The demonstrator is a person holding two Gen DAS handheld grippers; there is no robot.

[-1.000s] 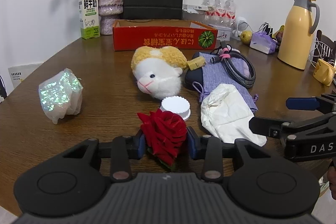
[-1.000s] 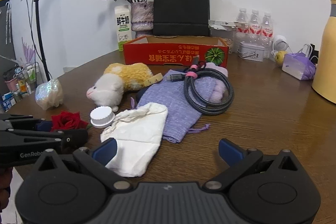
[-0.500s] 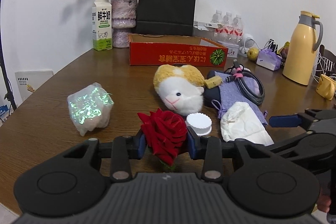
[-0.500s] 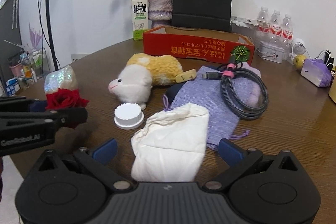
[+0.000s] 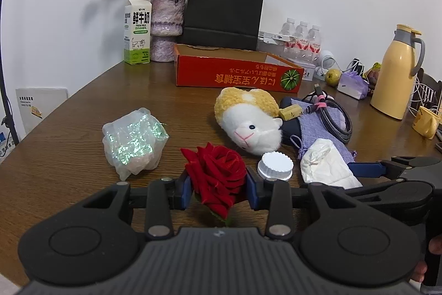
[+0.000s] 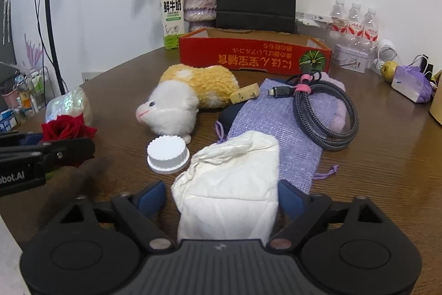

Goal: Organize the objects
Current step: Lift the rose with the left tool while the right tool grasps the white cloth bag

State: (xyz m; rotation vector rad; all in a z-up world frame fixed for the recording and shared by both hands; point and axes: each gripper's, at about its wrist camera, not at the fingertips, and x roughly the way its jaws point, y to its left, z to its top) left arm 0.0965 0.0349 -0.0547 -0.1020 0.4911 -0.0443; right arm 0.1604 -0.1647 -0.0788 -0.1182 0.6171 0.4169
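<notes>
At the table's (image 5: 69,134) left lies a shiny bag (image 5: 134,140); beside it the left gripper (image 5: 218,188) is clamped on a rose (image 5: 216,174), with bare wood beyond. A cap (image 6: 168,154) and plush (image 6: 187,98) crowd the middle before the red box (image 6: 254,53). The right gripper's (image 6: 222,196) jaws, just closing, flank a white pouch (image 6: 232,184) overlapping a purple pouch (image 6: 273,120) and cable (image 6: 323,112), with clear wood rightward.
</notes>
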